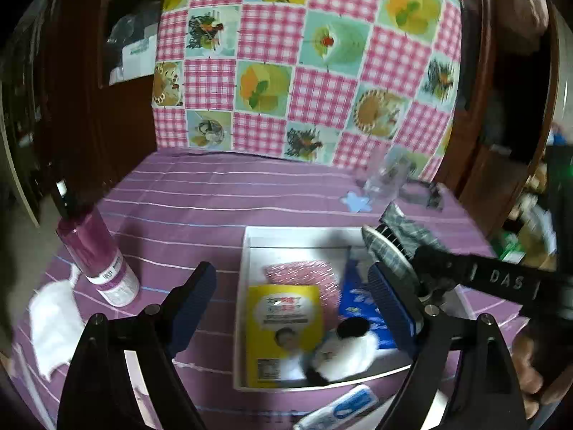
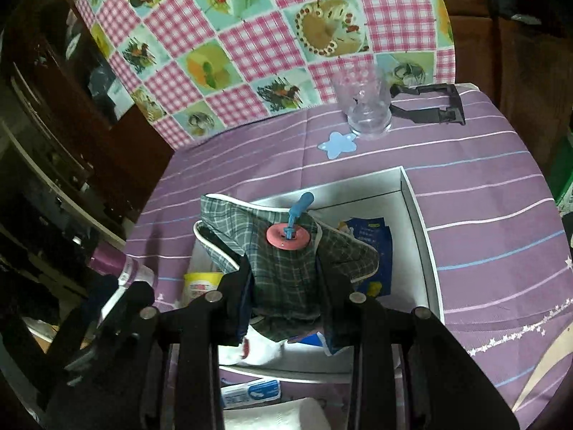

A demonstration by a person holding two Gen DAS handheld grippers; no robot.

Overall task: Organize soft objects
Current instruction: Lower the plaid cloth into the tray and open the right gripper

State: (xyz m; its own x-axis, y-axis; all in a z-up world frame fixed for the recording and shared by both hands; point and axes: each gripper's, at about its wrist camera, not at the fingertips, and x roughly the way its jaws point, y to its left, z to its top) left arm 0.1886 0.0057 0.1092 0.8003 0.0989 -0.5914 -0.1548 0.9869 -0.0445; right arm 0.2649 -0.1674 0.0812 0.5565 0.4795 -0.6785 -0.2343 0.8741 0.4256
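My right gripper (image 2: 284, 272) is shut on a green plaid cloth pouch (image 2: 283, 286) that bears a pink disc (image 2: 288, 238) with a blue peg. It hangs over the white box (image 2: 419, 222). In the left wrist view the same plaid pouch (image 1: 412, 233) shows at the box's right rim. My left gripper (image 1: 293, 286) stands open above the white box (image 1: 247, 286), with nothing between its fingers. Inside the box lie a yellow packet (image 1: 283, 322), a pink mesh piece (image 1: 304, 272), a blue packet (image 1: 358, 304) and a black-and-white panda plush (image 1: 340, 351).
A pink bottle (image 1: 96, 254) and a white cloth (image 1: 53, 322) lie left of the box. A clear glass (image 2: 365, 104), a blue star (image 2: 338, 145) and a black clip (image 2: 440, 107) sit at the back. A blue-white tube (image 1: 340, 408) lies before the box. A checked cloth (image 1: 304, 53) hangs behind.
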